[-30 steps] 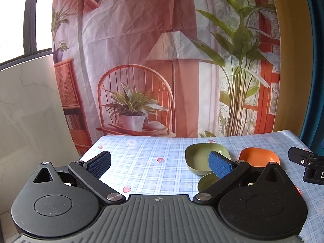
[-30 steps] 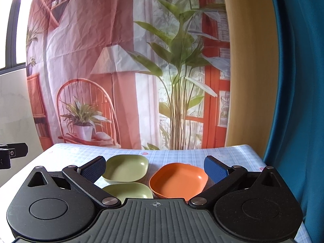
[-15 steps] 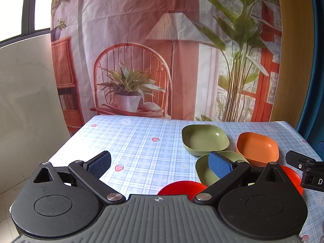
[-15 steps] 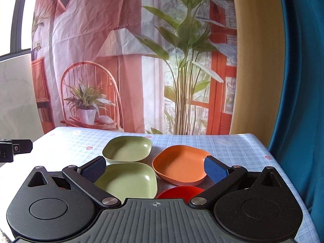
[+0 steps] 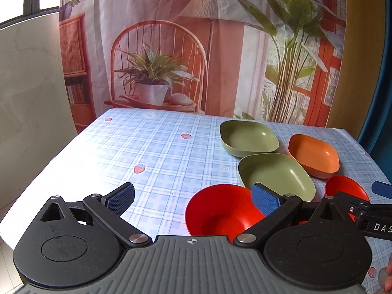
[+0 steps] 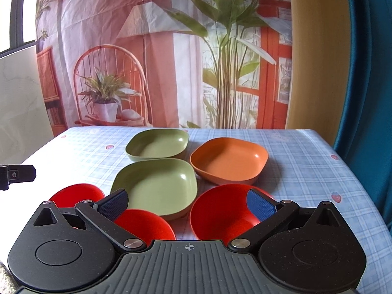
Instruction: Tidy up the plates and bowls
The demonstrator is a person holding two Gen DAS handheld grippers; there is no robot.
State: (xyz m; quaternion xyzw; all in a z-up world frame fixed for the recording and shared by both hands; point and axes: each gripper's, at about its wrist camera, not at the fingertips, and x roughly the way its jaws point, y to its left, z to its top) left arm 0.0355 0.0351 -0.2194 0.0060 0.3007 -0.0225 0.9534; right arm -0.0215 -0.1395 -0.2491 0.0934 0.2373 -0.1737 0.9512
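Left gripper jaws released, hovering over the counter; red bowl at its right finger. Right gripper jaws released, straddling near green dish and another red bowl. Beyond: far green dish, orange dish, nothing blocking
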